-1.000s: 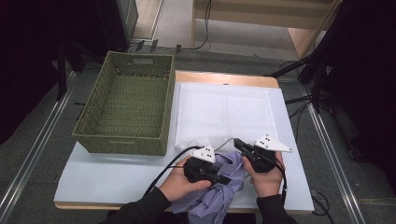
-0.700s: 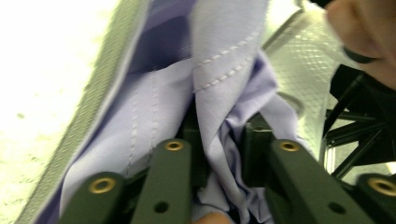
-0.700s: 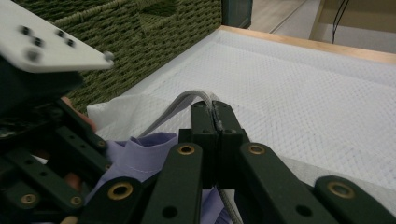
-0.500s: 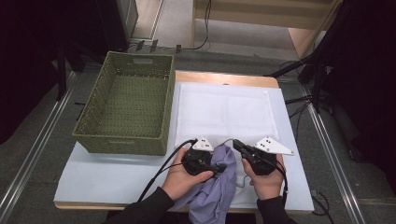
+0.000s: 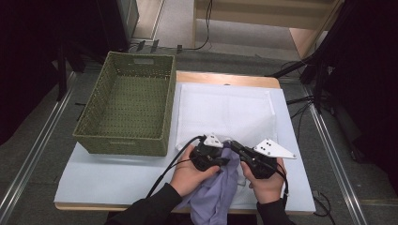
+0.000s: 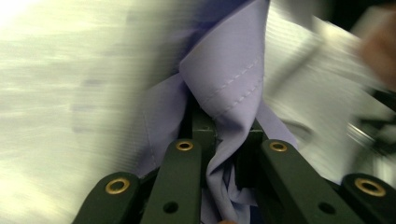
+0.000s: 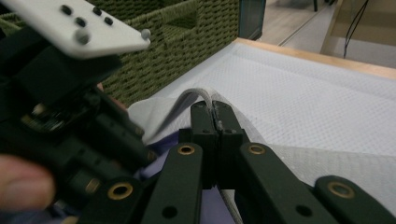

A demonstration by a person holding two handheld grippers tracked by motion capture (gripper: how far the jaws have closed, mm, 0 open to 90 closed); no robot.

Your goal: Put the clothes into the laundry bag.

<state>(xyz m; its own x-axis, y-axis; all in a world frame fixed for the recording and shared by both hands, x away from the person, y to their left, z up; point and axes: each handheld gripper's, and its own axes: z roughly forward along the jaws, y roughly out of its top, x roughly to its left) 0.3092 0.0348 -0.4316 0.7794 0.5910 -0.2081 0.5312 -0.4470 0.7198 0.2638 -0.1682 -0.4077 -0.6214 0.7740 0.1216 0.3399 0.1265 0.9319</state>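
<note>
High view: table (image 5: 108,178) with white cover; green woven basket (image 5: 126,110) at its left, white mat (image 5: 225,112) at its middle. Left tongs (image 5: 224,161) and right tongs (image 5: 234,146) sit close together at the near edge of the mat, each in a hand. Lilac shirt (image 5: 213,197) hangs from between them toward the near table edge, over the person's dark sleeve (image 5: 148,211).

Left gripper view: left tongs (image 6: 226,126), their jaws having just closed, clench a stitched fold of the shirt (image 6: 229,79); cloth bunches between the jaws. Background blurred.

Right gripper view: right tongs (image 7: 215,116) clenched tight, a thin whitish cloth edge pinched between the pads. Left tongs' body and grey plate (image 7: 70,23) just beside, at left. Basket (image 7: 187,32) behind; mat (image 7: 303,102) ahead.
</note>
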